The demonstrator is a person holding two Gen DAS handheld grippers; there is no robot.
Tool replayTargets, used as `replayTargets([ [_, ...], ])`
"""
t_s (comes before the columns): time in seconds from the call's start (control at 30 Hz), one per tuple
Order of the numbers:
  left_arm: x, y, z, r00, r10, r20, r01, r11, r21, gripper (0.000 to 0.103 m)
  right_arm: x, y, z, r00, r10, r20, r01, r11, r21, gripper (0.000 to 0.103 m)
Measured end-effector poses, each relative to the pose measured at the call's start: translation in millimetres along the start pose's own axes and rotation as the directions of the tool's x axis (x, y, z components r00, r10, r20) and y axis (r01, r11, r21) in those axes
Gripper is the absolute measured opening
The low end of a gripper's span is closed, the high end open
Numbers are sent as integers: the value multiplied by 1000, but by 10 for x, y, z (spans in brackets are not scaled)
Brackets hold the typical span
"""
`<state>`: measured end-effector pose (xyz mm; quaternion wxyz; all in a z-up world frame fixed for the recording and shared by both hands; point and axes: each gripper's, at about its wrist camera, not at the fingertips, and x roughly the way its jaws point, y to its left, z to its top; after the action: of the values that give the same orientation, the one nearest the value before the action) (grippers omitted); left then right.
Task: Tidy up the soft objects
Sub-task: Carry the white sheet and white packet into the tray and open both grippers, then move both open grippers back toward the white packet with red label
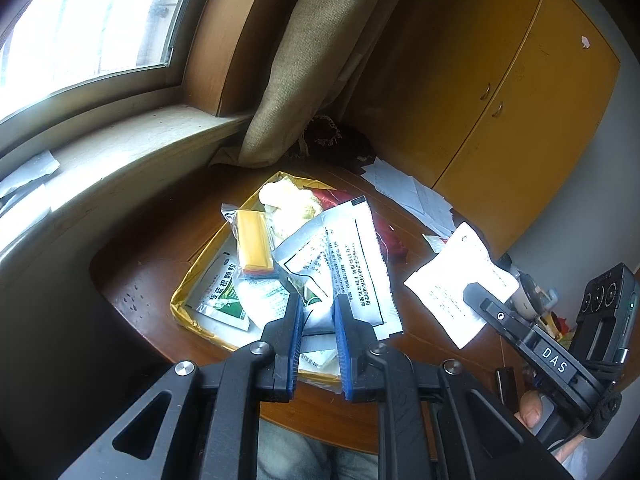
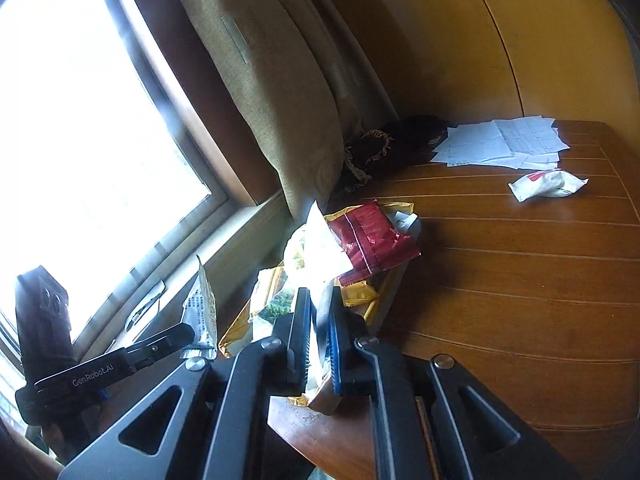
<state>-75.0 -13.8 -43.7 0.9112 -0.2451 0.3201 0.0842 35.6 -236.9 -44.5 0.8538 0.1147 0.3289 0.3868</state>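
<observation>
A yellow padded envelope [image 1: 182,300] lies on the wooden table [image 2: 520,260] with soft packets piled on it: a green-and-white sachet [image 1: 220,296], a bagged yellow sponge [image 1: 252,248], a pale plush lump [image 1: 288,200] and a dark red foil packet [image 2: 372,236]. My left gripper [image 1: 316,308] is shut on a white printed sachet [image 1: 348,264] held over the pile; it also shows edge-on in the right wrist view [image 2: 202,312]. My right gripper [image 2: 319,312] is shut on a white flat packet [image 2: 324,248], which also shows in the left wrist view [image 1: 456,284].
A crumpled white-and-red packet [image 2: 548,184] lies alone at the table's far right. Loose papers [image 2: 500,142] and a dark fringed cloth [image 2: 384,148] sit at the back. A curtain [image 2: 280,80], window sill [image 1: 120,152] and yellow cabinet [image 1: 520,80] surround the table.
</observation>
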Motion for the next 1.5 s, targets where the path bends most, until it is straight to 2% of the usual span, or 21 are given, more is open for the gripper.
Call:
replayTargets([
  [0.17,289,-13,175,999,22,-30,-22,1000,13,15,301,-132,118,999,32,-30,-32,999,23,8],
  [0.43,644,106,485,998,50,-39,-50,999,15,15,802,-97,411,993,93,-75,-93,996,11,8],
  [0.63,905,188,633,995,56,-80,-55,998,18,15,1063,-87,464,991,97,-95,-97,995,10,8],
  [0.8,1064,197,677,991,71,-113,-66,997,45,15,1241,-59,457,994,32,-104,-34,999,-22,8],
  [0.93,1018,273,644,989,87,-123,-83,996,34,15,1378,-78,393,992,-7,-127,2,999,-34,8],
  [1.1,1000,246,606,983,112,-147,-101,991,85,15,1503,-63,376,989,12,-144,-16,1000,-25,8],
  [1.23,1065,230,563,978,110,-178,-93,990,102,16,1522,-79,360,989,-16,-147,10,999,-39,10],
  [1.27,1061,231,550,978,112,-176,-94,990,103,17,1503,-101,360,989,0,-147,-4,1000,-27,11],
  [1.3,1052,228,538,978,113,-174,-95,990,108,20,1484,-111,364,989,13,-145,-16,1000,-18,19],
  [1.33,1041,215,524,978,113,-174,-93,989,118,22,1444,-132,374,990,25,-137,-26,1000,-5,32],
  [1.37,1021,204,512,980,106,-170,-86,989,121,27,1398,-145,387,992,30,-123,-30,1000,6,40],
  [1.4,988,195,503,982,98,-160,-79,990,120,35,1336,-160,398,994,27,-106,-26,1000,13,53],
  [1.43,951,186,499,985,95,-146,-79,990,115,41,1283,-166,410,996,22,-92,-21,1000,12,58],
  [1.47,906,179,494,987,99,-128,-86,991,106,51,1222,-172,420,997,18,-79,-17,1000,8,58],
  [1.5,860,168,487,989,101,-108,-90,991,101,53,1170,-183,430,997,19,-71,-18,1000,9,58],
])
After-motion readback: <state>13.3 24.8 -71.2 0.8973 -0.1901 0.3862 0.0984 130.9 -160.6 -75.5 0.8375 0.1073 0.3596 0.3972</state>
